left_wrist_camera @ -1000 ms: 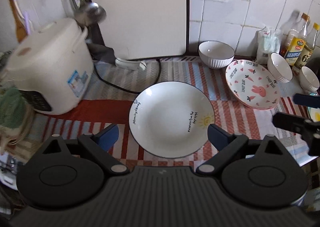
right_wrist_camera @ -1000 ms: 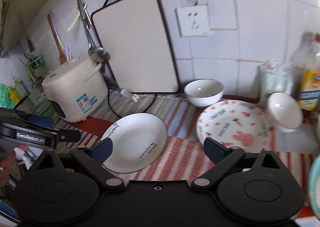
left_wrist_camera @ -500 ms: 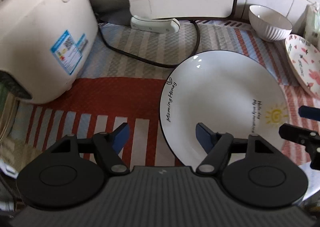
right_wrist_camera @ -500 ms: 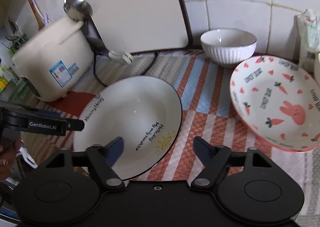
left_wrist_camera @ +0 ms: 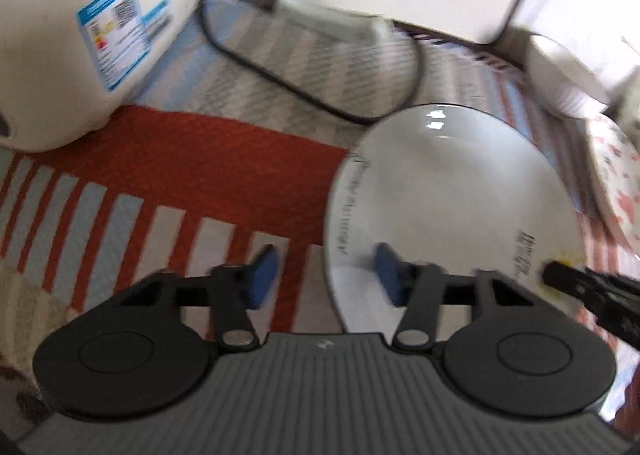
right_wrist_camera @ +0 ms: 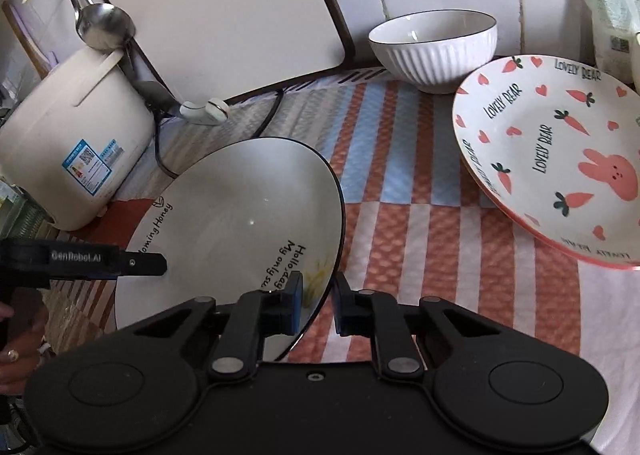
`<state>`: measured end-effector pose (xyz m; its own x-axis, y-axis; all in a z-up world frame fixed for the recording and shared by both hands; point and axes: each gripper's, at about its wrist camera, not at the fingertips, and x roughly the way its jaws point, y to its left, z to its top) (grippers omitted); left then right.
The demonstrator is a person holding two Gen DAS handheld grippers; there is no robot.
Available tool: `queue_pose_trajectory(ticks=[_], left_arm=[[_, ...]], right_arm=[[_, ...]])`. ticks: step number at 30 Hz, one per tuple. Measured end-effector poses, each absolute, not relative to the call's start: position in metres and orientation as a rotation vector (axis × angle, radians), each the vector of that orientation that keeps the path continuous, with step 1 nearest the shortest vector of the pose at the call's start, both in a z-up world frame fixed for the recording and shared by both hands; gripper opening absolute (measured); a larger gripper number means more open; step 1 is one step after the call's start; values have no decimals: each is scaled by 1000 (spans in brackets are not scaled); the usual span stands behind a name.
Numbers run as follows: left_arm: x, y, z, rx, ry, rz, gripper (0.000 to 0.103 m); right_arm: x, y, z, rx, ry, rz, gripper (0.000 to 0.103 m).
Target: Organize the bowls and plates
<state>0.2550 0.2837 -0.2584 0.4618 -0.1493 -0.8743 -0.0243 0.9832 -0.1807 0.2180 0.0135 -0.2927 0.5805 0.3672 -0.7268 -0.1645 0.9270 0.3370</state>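
A white plate [left_wrist_camera: 440, 195] with black lettering and a small sun lies on the striped cloth [right_wrist_camera: 432, 255]. My left gripper [left_wrist_camera: 324, 273] straddles its left rim. Its jaws are closing, and a gap still shows beside each blue pad. The plate's [right_wrist_camera: 240, 207] right rim sits by the sun drawing, and my right gripper [right_wrist_camera: 318, 295] is shut on it. One of the right gripper's fingers [left_wrist_camera: 568, 277] shows at the plate's right edge in the left wrist view. A pink bunny plate [right_wrist_camera: 552, 143] and a ribbed white bowl [right_wrist_camera: 434, 47] stand further right.
A cream rice cooker [right_wrist_camera: 76, 127] stands at the left, its black cord [right_wrist_camera: 160, 159] running past the plate. A white cutting board [right_wrist_camera: 208, 7] leans on the tiled wall, with a ladle [right_wrist_camera: 104, 23] hanging beside it. A white bag [right_wrist_camera: 604, 3] stands at the back right.
Both grippers came down and closer to the white plate, and their jaws narrowed from wide open. The right one has closed on the rim; the left one now straddles the opposite rim.
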Motion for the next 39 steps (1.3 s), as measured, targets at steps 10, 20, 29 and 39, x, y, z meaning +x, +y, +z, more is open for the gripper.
queue_pose_trajectory(ticks=[10, 20, 29, 39], left_arm=[[247, 271, -255, -200, 1084, -129, 27], [209, 226, -235, -182, 1099, -273, 27], [181, 179, -225, -148, 1130, -403, 27], [176, 131, -242, -134, 1192, -494, 27]], right_arm=[[210, 8, -278, 224, 903, 309, 18], [162, -39, -254, 169, 848, 247, 18], [106, -84, -244, 189, 808, 150, 18], [84, -123, -255, 164, 801, 67, 19]])
